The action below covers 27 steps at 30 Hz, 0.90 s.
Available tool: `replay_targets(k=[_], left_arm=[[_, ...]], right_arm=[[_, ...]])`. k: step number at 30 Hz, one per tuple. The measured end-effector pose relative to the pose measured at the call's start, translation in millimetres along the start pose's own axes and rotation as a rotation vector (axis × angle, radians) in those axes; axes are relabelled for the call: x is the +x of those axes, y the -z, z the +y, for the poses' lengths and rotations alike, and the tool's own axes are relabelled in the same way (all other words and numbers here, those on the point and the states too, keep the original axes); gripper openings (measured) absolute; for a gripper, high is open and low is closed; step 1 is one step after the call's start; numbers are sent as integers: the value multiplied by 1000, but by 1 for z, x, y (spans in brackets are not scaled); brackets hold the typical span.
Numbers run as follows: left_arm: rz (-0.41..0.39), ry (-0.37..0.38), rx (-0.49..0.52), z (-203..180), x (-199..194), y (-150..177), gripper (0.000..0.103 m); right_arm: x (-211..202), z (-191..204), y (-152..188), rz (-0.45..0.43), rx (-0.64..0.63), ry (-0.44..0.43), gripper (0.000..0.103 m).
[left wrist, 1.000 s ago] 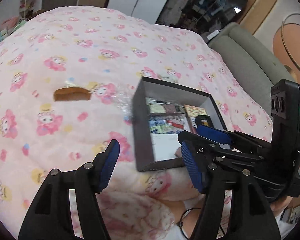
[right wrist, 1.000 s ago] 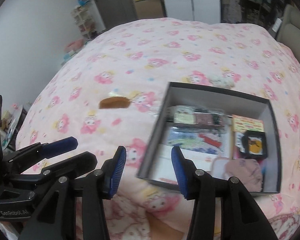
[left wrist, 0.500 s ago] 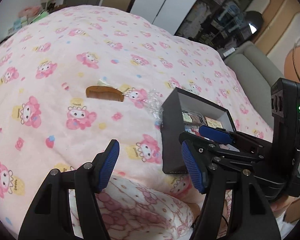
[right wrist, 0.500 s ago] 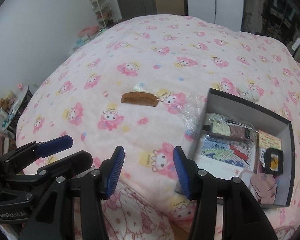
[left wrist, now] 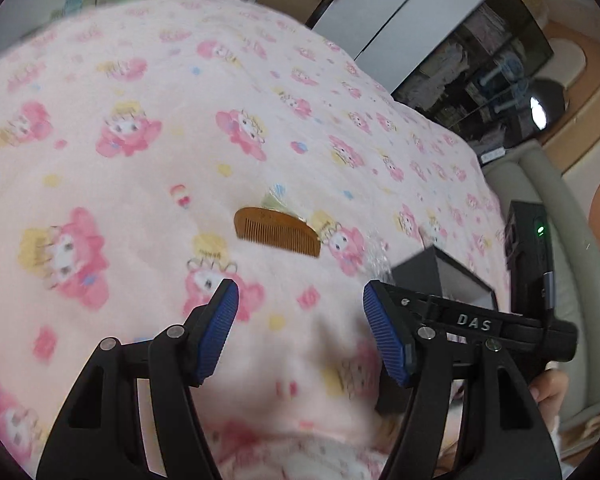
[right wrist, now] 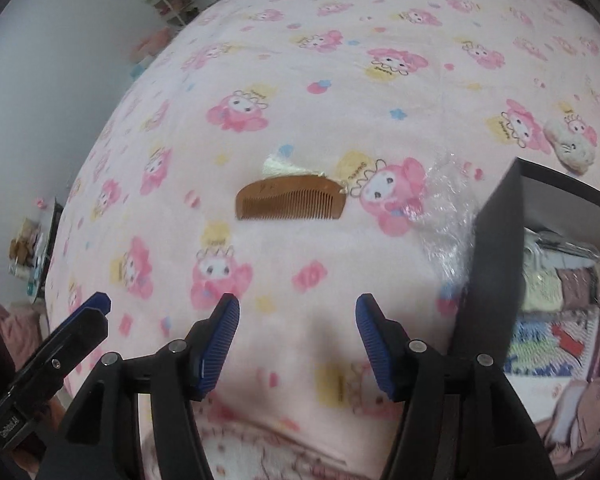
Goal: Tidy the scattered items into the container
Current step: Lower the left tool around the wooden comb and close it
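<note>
Wooden comb [right wrist: 290, 197] on pink blanket [right wrist: 340, 80], beside black box [right wrist: 496, 256], both grippers' fingers released, empty

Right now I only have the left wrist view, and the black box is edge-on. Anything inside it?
Observer: Yes, the black cardboard box holds patterned packets and a pink cloth.
Operator: Anything loose besides the brown wooden comb?
Observer: A small white plush bunny lies on the pink blanket beyond the box.
Operator: Is the right gripper holding something?
Observer: No, it is open and empty.
</note>
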<state>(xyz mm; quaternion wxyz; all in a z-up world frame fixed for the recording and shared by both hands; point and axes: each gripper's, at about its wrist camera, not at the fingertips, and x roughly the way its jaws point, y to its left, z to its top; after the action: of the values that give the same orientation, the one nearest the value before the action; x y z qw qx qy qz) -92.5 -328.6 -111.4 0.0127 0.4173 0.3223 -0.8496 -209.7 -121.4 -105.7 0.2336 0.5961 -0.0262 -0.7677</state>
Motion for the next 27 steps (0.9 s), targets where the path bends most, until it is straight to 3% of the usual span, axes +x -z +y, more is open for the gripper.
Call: replay_targets(k=[4,9,14,18,21,24,27], left_arm=[[25,2,-51,25,39,-23,66],[91,16,-58,38,88,-47,64],[159,24,-77,50,131,-55,50],[178,22,-104,59,152,-57,47],[186,14,-95,55,154,-55,35],[176,-42,-69,47,141,-52,31],[152,-33,-58,40,112,-46,29]], right_arm=[[44,-8,-29,47,56,49,57],[92,-25,-54,112,135,50,57],[113,-36,-71,91,197,14,57],[132,-35,-74,109,183,16,58],[135,-35,-72,92,184,-17,56],[128,-26,-69,84,132,-40,48],[107,-18,-61,56,83,-68,40]])
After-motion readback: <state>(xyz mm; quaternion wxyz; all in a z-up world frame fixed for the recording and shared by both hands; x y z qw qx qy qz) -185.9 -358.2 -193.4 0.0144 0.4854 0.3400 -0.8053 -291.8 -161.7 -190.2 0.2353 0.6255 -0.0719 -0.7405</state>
